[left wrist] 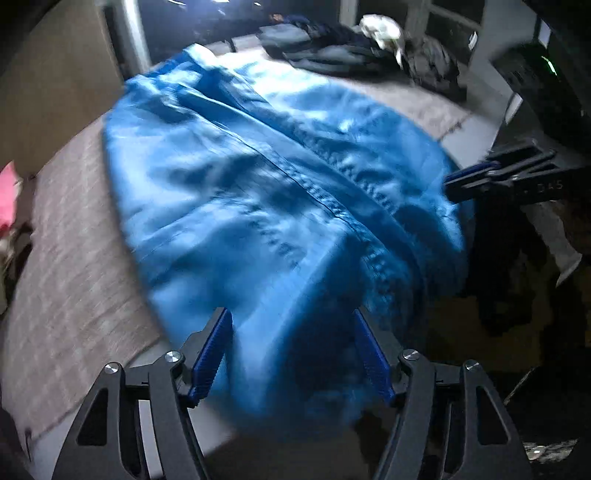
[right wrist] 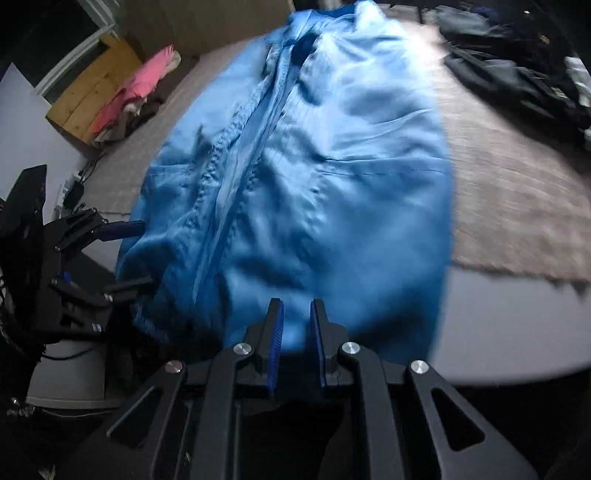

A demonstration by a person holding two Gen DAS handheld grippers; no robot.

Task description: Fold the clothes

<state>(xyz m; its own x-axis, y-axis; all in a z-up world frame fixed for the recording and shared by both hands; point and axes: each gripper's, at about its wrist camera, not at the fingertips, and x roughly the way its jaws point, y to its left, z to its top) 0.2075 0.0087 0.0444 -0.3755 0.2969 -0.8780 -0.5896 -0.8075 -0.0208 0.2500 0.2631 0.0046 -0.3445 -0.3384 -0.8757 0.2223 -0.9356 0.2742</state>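
1. One blue garment, shiny fabric, spread lengthwise on a grey-brown mat that lies on a pale surface. One seam or zipper line runs down its middle. Near hem hangs off the near edge, toward both cameras.
2. Two grippers in play. Left gripper: jaws stand wide, near hem of the garment lies between the two blue pads, but the pads don't visibly press on it. Nothing clamped as far as the left wrist view shows.
3. Right gripper: jaws narrow, small gap, blue cloth sits in that gap at the hem. Cannot tell whether the pads actually pinch the fabric; motion blur hides it.
4. In the left wrist view the right gripper shows at the garment's right edge; in the right wrist view the left gripper shows at its left edge, fingers against the cloth. So one gripper per near corner.
5. One pile of dark clothes at the mat's far end, one white item on top of it. Count within the pile: can't tell.
6. One pink garment on one wooden box off the mat's left side, well apart from the blue one.
7. Both views are blurred.
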